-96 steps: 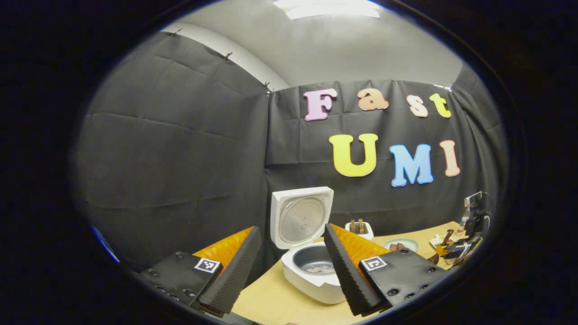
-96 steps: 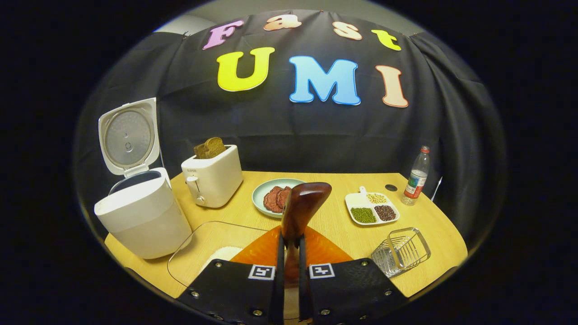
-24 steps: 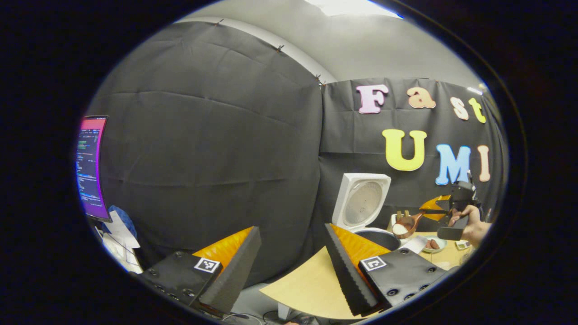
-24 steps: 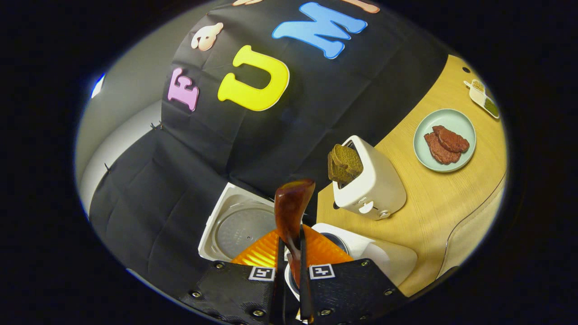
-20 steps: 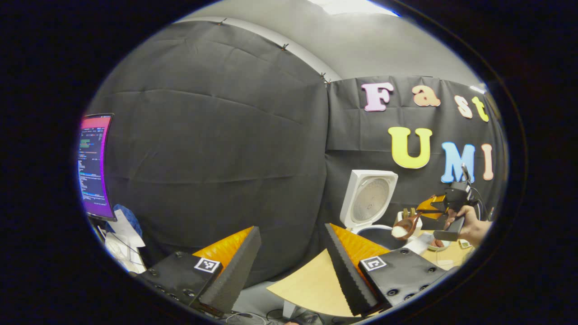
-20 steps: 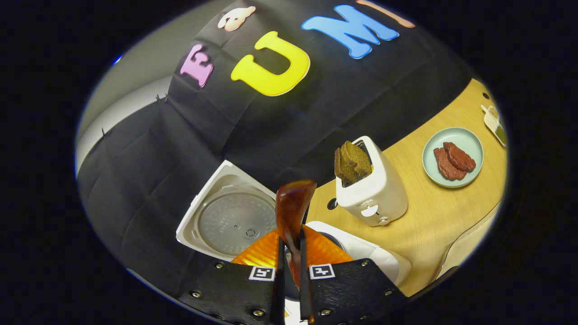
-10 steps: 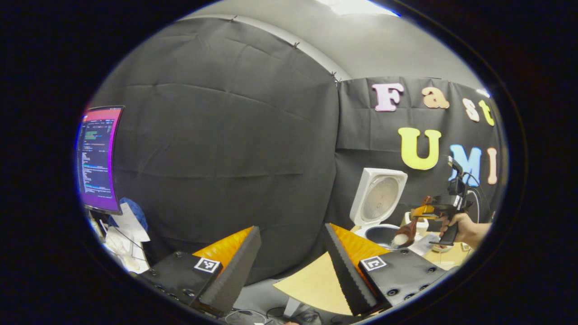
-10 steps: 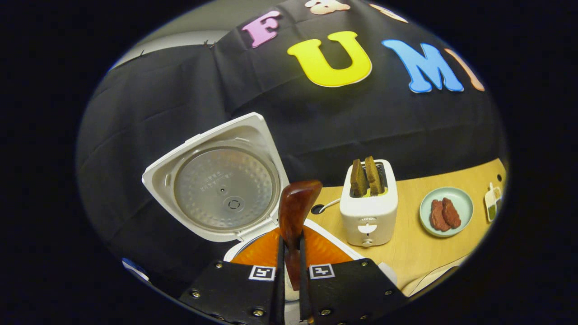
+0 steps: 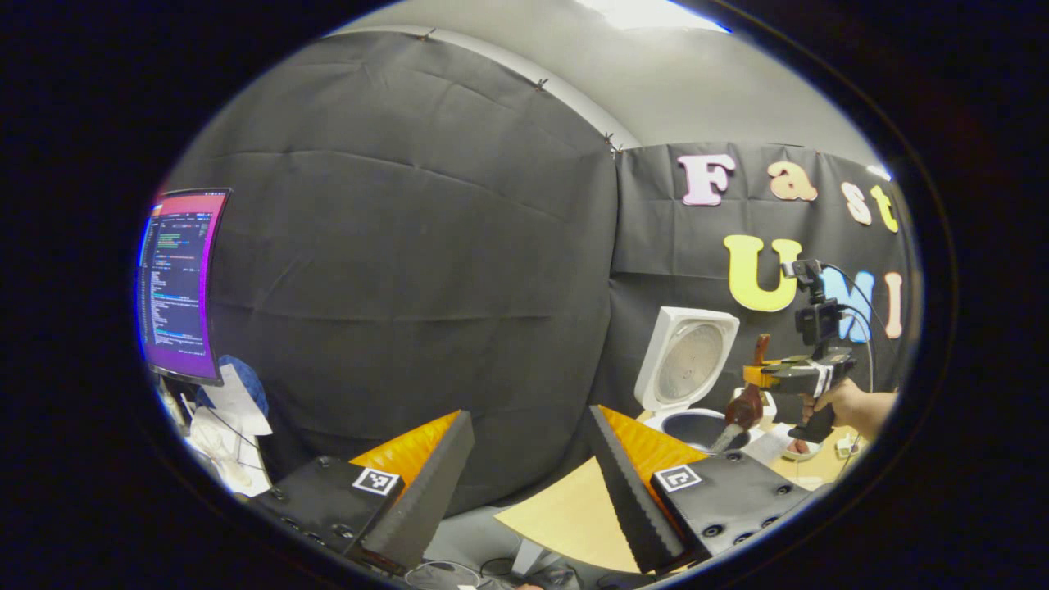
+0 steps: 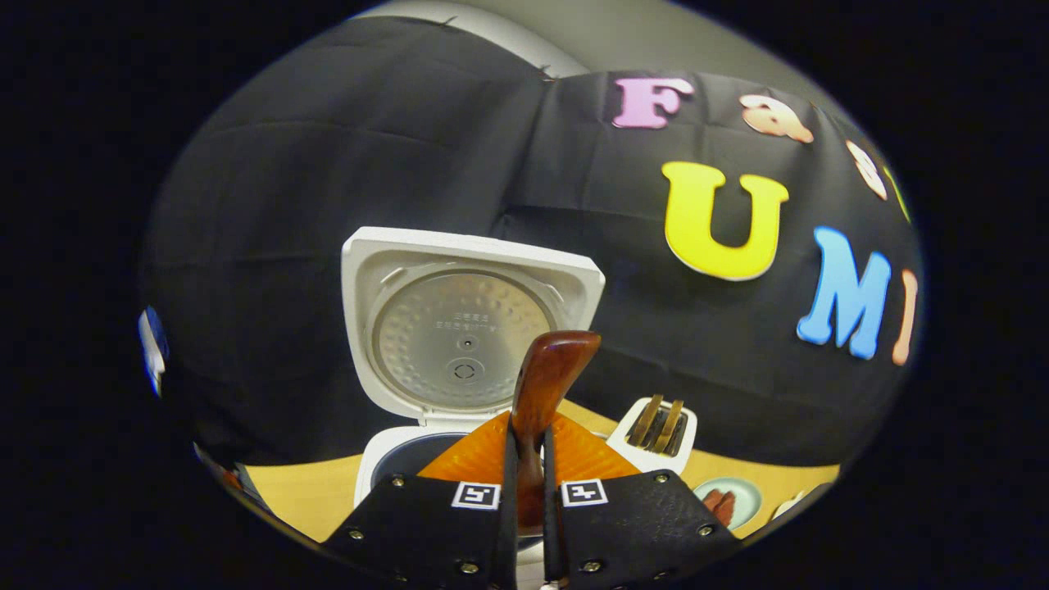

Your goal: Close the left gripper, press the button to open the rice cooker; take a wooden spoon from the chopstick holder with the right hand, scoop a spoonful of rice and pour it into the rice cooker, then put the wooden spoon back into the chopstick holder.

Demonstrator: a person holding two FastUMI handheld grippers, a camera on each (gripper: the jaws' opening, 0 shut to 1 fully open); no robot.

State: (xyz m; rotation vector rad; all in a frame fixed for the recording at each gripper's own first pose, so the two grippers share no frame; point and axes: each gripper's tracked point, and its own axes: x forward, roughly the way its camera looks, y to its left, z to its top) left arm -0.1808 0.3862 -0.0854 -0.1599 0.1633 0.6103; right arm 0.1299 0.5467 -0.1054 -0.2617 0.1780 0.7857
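Note:
The white rice cooker (image 9: 695, 410) stands with its lid (image 10: 463, 324) up and its dark pot (image 10: 401, 467) showing. My right gripper (image 10: 526, 438) is shut on the brown wooden spoon, whose handle (image 10: 551, 360) sticks up past the fingers. In the left gripper view a hand holds that right gripper (image 9: 791, 373) above the cooker, and the wooden spoon (image 9: 744, 407) hangs bowl down over the pot with white rice falling from it. My left gripper (image 9: 529, 492) is open and holds nothing, well short of the cooker at the table's near left corner.
A white toaster (image 10: 660, 426) with bread slices stands right of the cooker, and a pale plate (image 10: 725, 501) with meat slices lies beyond it. The tan table (image 9: 565, 524) ends at a corner under my left gripper. A lit monitor (image 9: 176, 283) stands far left.
The right gripper has turned upright over the cooker, tipping the spoon's bowl down so the rice spills toward the pot. The left gripper has barely moved and stays open.

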